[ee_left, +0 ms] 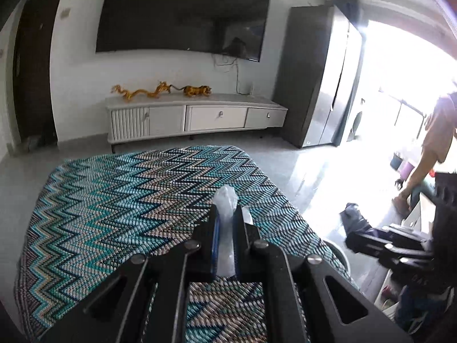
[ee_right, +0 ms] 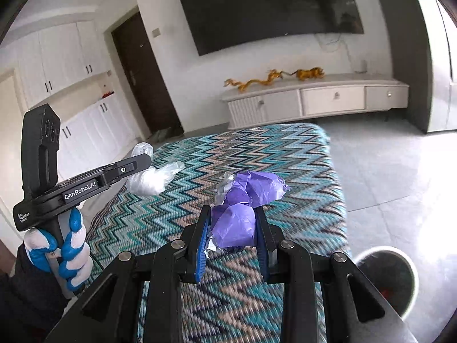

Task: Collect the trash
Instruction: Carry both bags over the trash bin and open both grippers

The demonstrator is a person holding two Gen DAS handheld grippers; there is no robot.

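My left gripper (ee_left: 225,214) is shut on a piece of clear plastic wrap (ee_left: 225,200) and holds it above the zigzag-patterned table (ee_left: 114,200). From the right wrist view the left gripper (ee_right: 140,163) shows at the left with the clear plastic (ee_right: 151,180) hanging from its tips. My right gripper (ee_right: 232,220) is shut on a crumpled purple wrapper (ee_right: 242,200) with some white paper in it, held above the same table (ee_right: 285,148). In the left wrist view the right gripper (ee_left: 351,228) shows at the right, off the table's edge.
A round grey trash bin (ee_right: 391,274) stands on the floor right of the table, its rim also showing in the left wrist view (ee_left: 340,251). A white TV cabinet (ee_left: 194,117) and a wall TV (ee_left: 182,14) are beyond. A person (ee_left: 428,154) stands at the far right.
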